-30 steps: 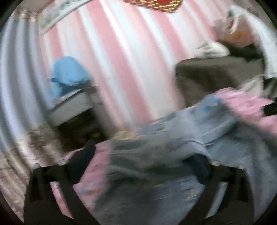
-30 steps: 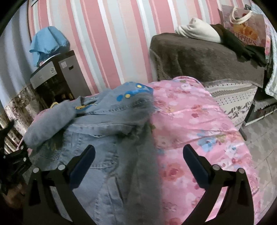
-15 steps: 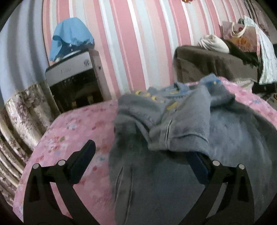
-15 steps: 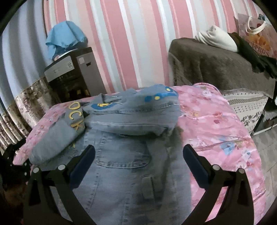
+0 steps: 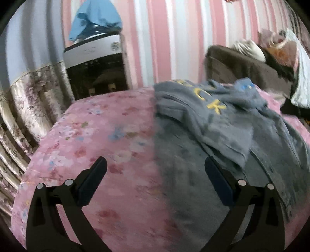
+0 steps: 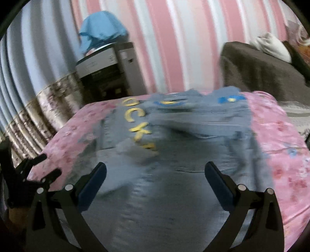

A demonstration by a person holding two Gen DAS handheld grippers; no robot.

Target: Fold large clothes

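A blue denim jacket (image 5: 222,139) with yellow letters lies on a pink flowered bedspread (image 5: 108,139). One sleeve is folded across its body. It also shows in the right wrist view (image 6: 174,147). My left gripper (image 5: 155,180) is open and empty, hovering over the jacket's left edge and the pink bedspread. My right gripper (image 6: 155,180) is open and empty above the jacket's lower part. The left gripper also shows at the left edge of the right wrist view (image 6: 44,166).
A grey cabinet (image 5: 95,64) with a blue cloth (image 5: 95,17) on top stands against the striped wall. A brown covered sofa (image 6: 259,69) with white and dark clothes stands at the right. Flowered curtains (image 5: 23,108) hang at the left.
The left gripper let go of the sleeve, which now lies across the jacket, and drew back to the left. The right gripper shifted left over the jacket. Both views are motion-blurred.
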